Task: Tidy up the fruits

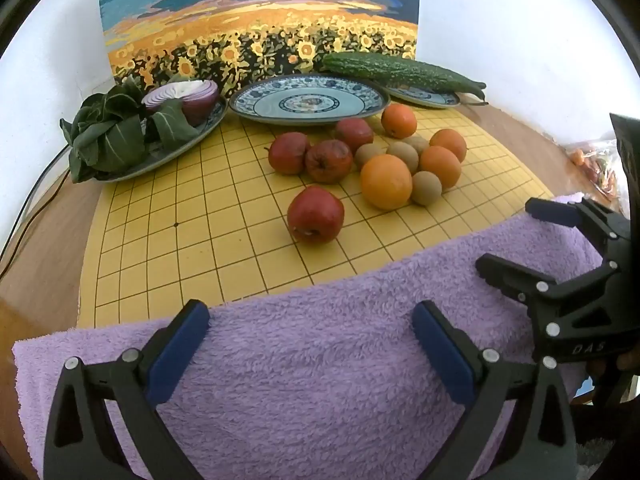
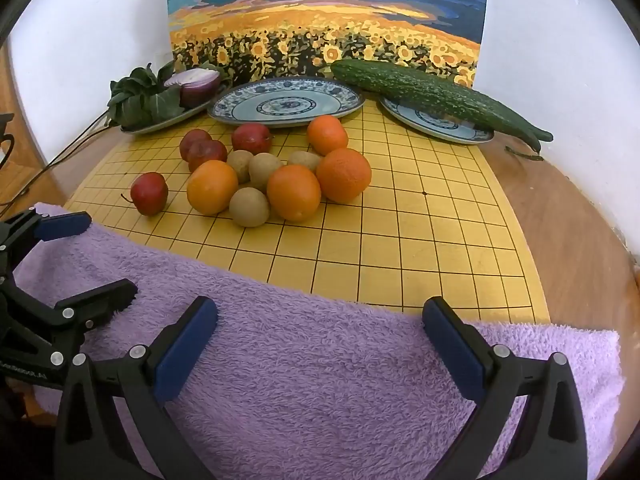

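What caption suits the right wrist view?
Open tongs over purple towel, facing loose fruit and an empty plate.

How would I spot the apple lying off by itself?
Start at the yellow grid board and find the fruit pile near its middle. The lone red apple lies apart, between the pile and the purple towel, touching no other fruit.

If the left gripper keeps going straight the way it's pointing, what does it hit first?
Most likely the purple towel: the open left gripper tilts down over it, nothing between the jaws. The lone red apple lies farther ahead on the board.
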{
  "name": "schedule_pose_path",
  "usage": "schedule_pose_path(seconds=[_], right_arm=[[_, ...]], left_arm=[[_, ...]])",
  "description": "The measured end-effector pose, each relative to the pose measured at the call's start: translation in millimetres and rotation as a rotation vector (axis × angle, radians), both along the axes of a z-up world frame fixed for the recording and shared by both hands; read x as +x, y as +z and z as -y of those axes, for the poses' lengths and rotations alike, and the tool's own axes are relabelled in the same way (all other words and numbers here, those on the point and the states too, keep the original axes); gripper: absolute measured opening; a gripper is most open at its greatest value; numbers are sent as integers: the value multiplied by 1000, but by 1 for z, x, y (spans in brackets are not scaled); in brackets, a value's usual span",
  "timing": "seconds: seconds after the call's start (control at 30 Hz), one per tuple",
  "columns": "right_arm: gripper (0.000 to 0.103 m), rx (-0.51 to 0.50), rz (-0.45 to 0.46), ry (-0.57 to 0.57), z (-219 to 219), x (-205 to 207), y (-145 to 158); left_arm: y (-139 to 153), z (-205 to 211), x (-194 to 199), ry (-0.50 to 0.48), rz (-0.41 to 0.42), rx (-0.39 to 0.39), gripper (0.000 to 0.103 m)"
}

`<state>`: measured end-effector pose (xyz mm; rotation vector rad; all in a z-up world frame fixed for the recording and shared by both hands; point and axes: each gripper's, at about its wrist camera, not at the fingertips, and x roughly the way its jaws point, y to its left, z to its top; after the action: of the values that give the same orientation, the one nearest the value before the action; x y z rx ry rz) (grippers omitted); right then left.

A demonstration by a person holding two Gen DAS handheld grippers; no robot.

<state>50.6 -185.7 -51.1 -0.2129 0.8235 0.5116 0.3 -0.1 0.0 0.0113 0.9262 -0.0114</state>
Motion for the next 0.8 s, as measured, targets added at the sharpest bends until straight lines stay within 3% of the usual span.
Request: schedule_pose_path(seconds=[0.8], right_arm=[[103,8,0,7,0,0,0]], left_arm=[[0,0,0,0,2,0,103]])
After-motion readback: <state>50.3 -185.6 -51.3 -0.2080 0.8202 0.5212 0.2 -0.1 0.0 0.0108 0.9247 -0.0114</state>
